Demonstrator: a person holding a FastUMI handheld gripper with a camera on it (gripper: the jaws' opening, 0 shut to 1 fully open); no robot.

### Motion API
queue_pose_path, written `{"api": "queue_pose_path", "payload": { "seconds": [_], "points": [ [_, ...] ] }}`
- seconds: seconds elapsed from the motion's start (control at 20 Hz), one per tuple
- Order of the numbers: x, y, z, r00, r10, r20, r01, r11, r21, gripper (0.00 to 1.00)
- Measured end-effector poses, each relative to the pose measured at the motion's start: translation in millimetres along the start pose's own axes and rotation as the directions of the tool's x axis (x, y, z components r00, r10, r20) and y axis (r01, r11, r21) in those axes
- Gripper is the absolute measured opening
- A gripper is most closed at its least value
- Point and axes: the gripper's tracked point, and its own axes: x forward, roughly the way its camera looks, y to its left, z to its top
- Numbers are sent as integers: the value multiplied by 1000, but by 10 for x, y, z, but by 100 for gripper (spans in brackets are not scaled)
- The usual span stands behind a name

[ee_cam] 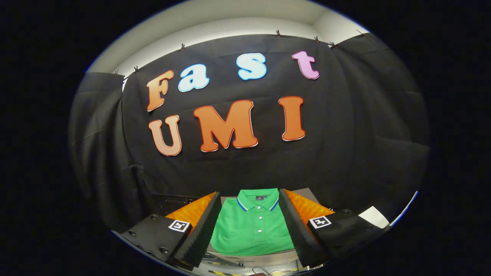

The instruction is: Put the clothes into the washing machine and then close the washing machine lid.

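A folded green polo shirt (251,228) with a blue-and-white trimmed collar and white buttons lies flat on a grey surface (303,192), seen between my two fingers. My gripper (249,199) is open, its fingers spread wide to either side of the shirt and held above it without touching it. The shirt's collar points away from me, toward the booth wall. Each finger (201,230) hides a side edge of the shirt.
The black cloth wall (345,145) hangs close behind the shirt. A dark box-like edge (172,199) shows to the left beyond the left finger. Cables and a striped strip (245,270) lie below the front edge of the surface. A white patch (374,216) sits to the right.
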Motion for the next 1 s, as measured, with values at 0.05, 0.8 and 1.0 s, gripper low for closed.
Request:
{"api": "queue_pose_path", "payload": {
  "seconds": [0.05, 0.8, 1.0],
  "points": [
    [140, 7, -66, 999, 6, -34, -6, 1000, 8, 97],
    [1446, -220, -1321, 852, -86, -517, 42, 994, -97, 96],
    [1544, -327, -1607, 761, -98, -641, 82, 995, -56, 97]
  ]
}}
